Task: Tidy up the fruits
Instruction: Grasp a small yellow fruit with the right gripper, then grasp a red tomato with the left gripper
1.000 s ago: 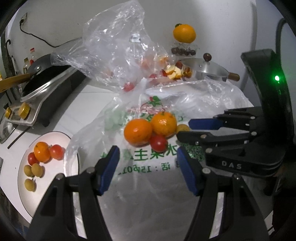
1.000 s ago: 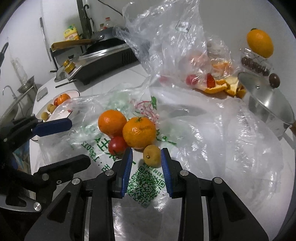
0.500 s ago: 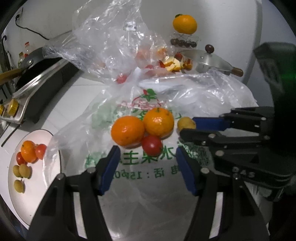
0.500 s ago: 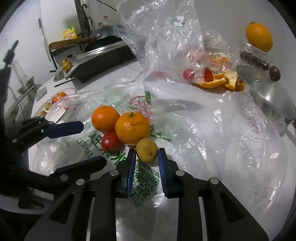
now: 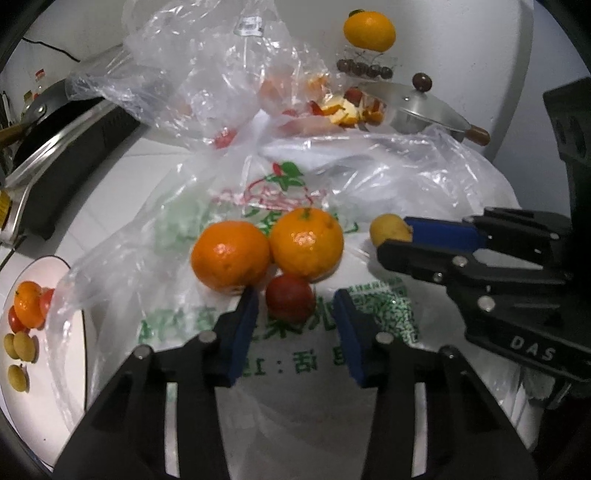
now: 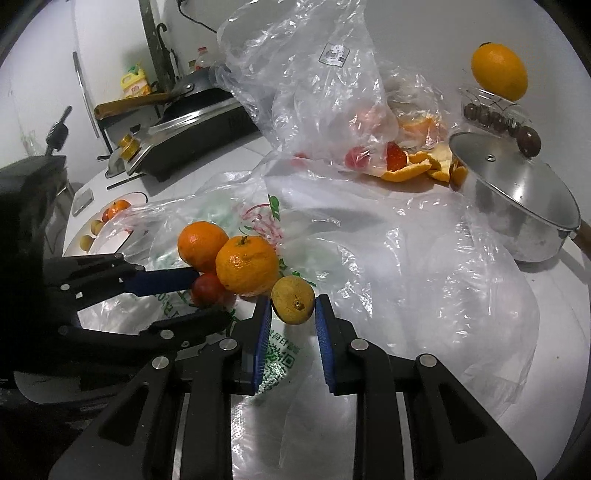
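Observation:
Two oranges (image 5: 231, 254) (image 5: 306, 247) and a red tomato (image 5: 290, 298) lie on a printed plastic bag (image 5: 288, 192). My left gripper (image 5: 295, 314) straddles the tomato; its jaws are closing, with a small gap still showing at each blue pad. In the right wrist view the left gripper (image 6: 210, 295) reaches in from the left around the tomato (image 6: 207, 290). My right gripper (image 6: 293, 306) is shut on a small yellow fruit (image 6: 293, 299), pinched at the fingertips just right of the oranges (image 6: 245, 264). The left wrist view shows that fruit (image 5: 388, 230) in the right gripper (image 5: 393, 236).
A white plate (image 5: 29, 413) at the left holds an orange, tomatoes and small yellow fruits. Behind stand a crumpled clear bag (image 5: 221, 74), orange peels (image 5: 343, 110), a lidded steel pot (image 6: 517, 206), a stove with a pan (image 5: 55, 147) and an orange on a clear box (image 5: 369, 31).
My left gripper has moved forward and down to the tomato and its jaws have narrowed around it. The right gripper's jaws have shut on the small yellow fruit.

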